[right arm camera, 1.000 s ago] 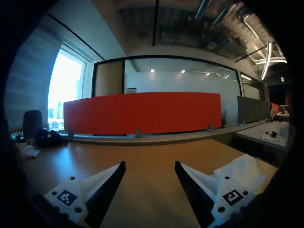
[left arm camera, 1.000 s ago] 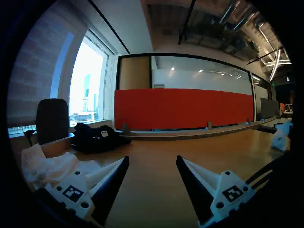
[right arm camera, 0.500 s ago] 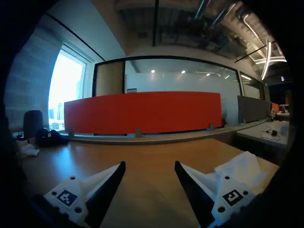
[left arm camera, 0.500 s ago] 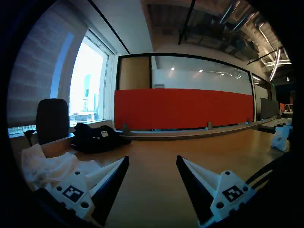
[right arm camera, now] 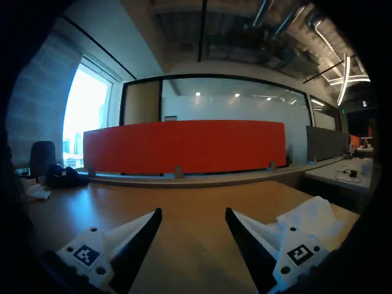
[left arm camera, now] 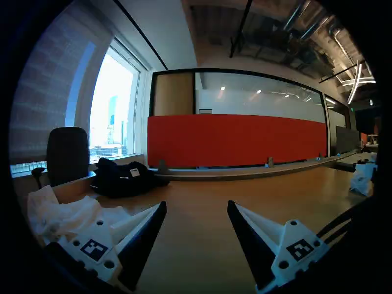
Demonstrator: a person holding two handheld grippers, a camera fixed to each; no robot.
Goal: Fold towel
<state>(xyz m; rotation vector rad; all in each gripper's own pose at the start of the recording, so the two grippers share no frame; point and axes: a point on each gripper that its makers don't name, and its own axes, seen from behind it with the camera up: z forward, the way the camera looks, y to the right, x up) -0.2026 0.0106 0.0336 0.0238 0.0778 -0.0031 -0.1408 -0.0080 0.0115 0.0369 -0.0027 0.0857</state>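
Both claws wide, nothing gripped: L gripper (left arm camera: 196, 203) and R gripper (right arm camera: 193, 209) low over table (left arm camera: 196, 255), crumpled white towel (left arm camera: 63, 218) on table's window end by L's finger, 2nd white cloth (right arm camera: 313, 218) at table's opposite edge.

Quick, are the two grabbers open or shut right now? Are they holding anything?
Left gripper: open, holding nothing.
Right gripper: open, holding nothing.
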